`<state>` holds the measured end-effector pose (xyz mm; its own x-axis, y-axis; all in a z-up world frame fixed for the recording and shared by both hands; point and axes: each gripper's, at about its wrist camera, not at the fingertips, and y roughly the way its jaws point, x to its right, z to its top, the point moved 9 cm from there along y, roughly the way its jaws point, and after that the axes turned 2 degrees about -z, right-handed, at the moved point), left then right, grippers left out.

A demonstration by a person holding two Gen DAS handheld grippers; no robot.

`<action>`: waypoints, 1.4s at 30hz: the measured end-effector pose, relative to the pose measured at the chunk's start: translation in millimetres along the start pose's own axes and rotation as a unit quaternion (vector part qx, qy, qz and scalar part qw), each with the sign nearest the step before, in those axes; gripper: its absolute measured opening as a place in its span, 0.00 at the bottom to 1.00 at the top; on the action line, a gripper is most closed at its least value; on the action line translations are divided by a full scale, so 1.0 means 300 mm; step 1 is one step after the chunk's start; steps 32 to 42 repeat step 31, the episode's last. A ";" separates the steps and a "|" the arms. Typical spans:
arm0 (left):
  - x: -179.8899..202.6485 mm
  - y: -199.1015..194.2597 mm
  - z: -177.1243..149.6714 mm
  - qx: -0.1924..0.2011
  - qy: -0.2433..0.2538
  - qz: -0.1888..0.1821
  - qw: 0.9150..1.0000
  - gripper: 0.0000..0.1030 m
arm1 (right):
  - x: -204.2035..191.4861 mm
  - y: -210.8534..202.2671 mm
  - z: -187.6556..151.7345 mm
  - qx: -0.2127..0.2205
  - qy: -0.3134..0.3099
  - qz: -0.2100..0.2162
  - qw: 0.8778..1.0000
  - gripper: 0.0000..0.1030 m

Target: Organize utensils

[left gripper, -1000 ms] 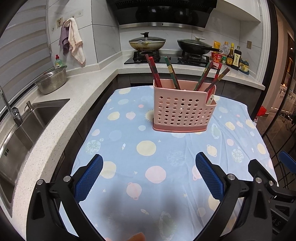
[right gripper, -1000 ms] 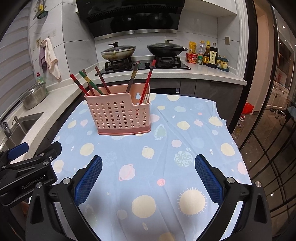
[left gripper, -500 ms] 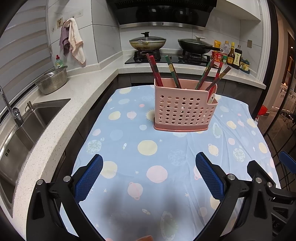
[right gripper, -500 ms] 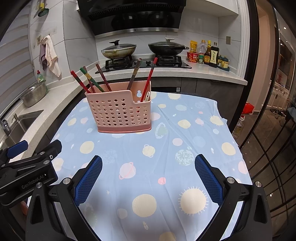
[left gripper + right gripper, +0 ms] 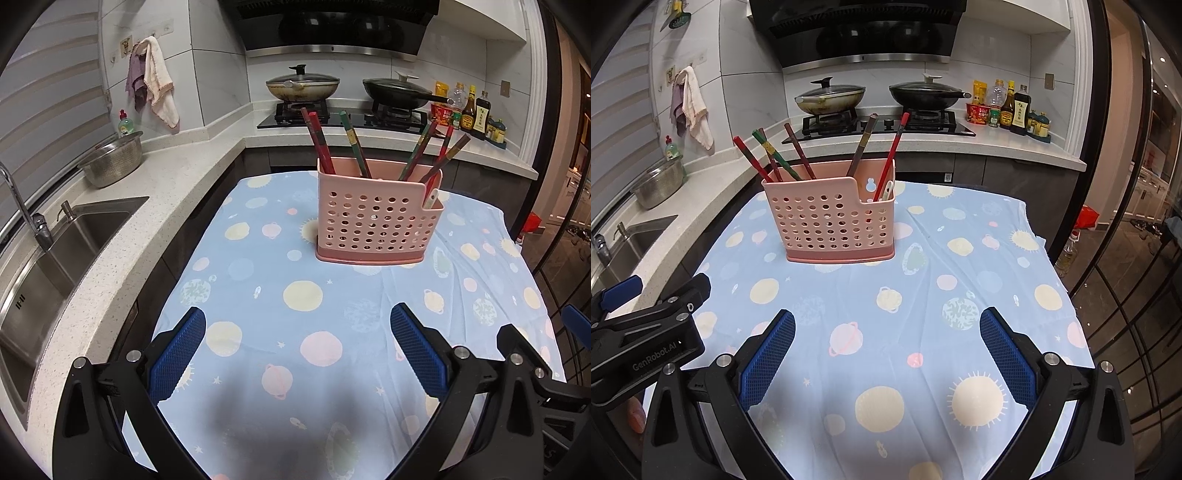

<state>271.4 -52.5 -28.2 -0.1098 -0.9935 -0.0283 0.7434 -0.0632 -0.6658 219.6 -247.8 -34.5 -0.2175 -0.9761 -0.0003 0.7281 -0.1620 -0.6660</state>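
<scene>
A pink perforated utensil holder [image 5: 376, 218] stands on the table with the blue patterned cloth [image 5: 303, 332]. Several chopsticks [image 5: 321, 144] lean in it, some left, some right, and a white spoon handle [image 5: 431, 197] shows at its right notch. The holder [image 5: 831, 221], chopsticks [image 5: 798, 151] and spoon handle [image 5: 888, 190] also show in the right wrist view. My left gripper [image 5: 297, 354] is open and empty, above the cloth well short of the holder. My right gripper [image 5: 886, 354] is open and empty, beside the left gripper [image 5: 646, 332].
A sink [image 5: 48, 258] and a steel colander [image 5: 112, 160] lie on the counter at left. Two lidded pans [image 5: 303, 83] sit on the stove behind the table. Sauce bottles [image 5: 476, 114] stand at the back right. The table's right edge drops to the floor [image 5: 1126, 258].
Both grippers have pulled back slightly from the holder and risen a little. Both stay open and empty. The holder and utensils have not moved.
</scene>
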 end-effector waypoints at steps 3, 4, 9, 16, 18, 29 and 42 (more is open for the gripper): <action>-0.010 0.009 -0.003 -0.004 -0.010 0.001 1.000 0.93 | 0.000 0.000 0.000 0.000 0.000 0.000 1.000 0.94; -0.012 0.011 -0.005 -0.005 -0.011 0.002 1.000 0.93 | 0.001 0.000 0.000 0.000 0.001 0.000 1.000 0.94; -0.020 0.018 -0.010 -0.008 -0.013 0.004 1.000 0.93 | 0.002 0.005 -0.001 -0.002 0.002 -0.001 1.000 0.94; -0.018 0.015 -0.008 -0.006 -0.008 0.007 1.000 0.93 | 0.002 0.009 -0.003 -0.004 0.001 0.000 1.000 0.94; -0.018 0.014 -0.009 -0.007 -0.007 0.007 1.000 0.93 | 0.002 0.009 -0.003 -0.004 0.003 0.000 1.000 0.94; -0.013 0.014 -0.007 -0.006 -0.004 0.006 1.000 0.93 | 0.003 0.010 -0.004 -0.004 0.001 0.000 1.000 0.94; -0.014 0.016 -0.008 -0.007 -0.004 0.006 1.000 0.93 | 0.003 0.010 -0.004 -0.004 0.002 0.000 1.000 0.94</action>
